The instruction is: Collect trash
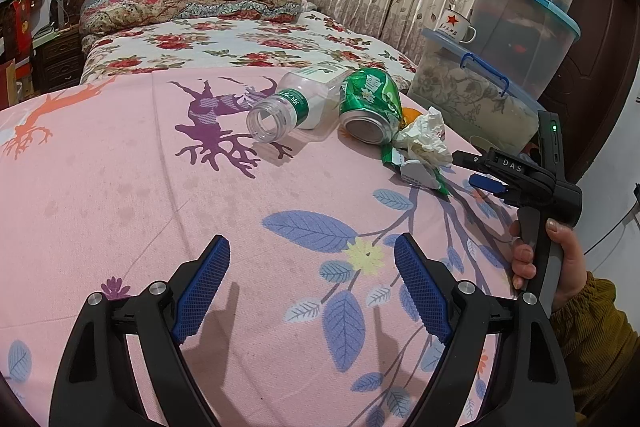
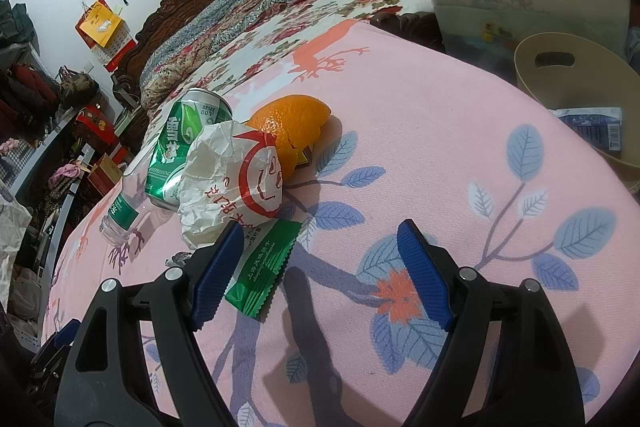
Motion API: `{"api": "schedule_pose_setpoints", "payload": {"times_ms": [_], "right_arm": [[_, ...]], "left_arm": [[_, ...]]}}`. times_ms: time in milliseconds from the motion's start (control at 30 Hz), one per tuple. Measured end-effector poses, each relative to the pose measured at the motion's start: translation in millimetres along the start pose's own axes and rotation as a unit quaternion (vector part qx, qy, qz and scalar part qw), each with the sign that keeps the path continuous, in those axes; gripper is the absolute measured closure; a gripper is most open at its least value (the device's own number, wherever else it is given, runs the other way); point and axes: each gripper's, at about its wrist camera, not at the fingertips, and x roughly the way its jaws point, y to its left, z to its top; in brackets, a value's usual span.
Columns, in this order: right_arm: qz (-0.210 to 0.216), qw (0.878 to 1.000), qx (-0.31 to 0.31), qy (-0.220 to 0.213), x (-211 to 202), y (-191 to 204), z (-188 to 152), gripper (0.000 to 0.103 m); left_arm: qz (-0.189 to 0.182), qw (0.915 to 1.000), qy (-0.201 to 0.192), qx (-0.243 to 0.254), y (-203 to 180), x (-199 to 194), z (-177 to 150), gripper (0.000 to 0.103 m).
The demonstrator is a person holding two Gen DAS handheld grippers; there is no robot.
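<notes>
Trash lies on the pink leaf-print cloth (image 1: 120, 187): an empty clear plastic bottle (image 1: 296, 107) on its side, a crushed green can (image 1: 370, 107), a crumpled white paper wrapper (image 1: 424, 139), a green snack wrapper (image 2: 264, 267) and orange peel (image 2: 292, 123). The bottle (image 2: 120, 217), can (image 2: 180, 151) and paper (image 2: 232, 179) also show in the right wrist view. My left gripper (image 1: 312, 279) is open and empty, well short of the bottle. My right gripper (image 2: 320, 259) is open and empty, its left finger beside the green wrapper; it also shows in the left wrist view (image 1: 480, 171).
A beige bin (image 2: 580, 87) with a blue packet inside stands off the cloth's right edge. Stacked clear storage boxes (image 1: 520, 7) and a white mug (image 1: 456, 23) stand behind the trash. A floral bed (image 1: 240, 39) lies beyond.
</notes>
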Motion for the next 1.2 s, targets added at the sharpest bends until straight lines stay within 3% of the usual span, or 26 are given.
{"api": "schedule_pose_setpoints", "payload": {"times_ms": [1200], "right_arm": [[-0.001, 1.000, -0.002, 0.000, 0.7, 3.7, -0.3, 0.024]], "left_arm": [[-0.002, 1.0000, 0.001, -0.002, 0.6, -0.1, 0.3, 0.023]]}}
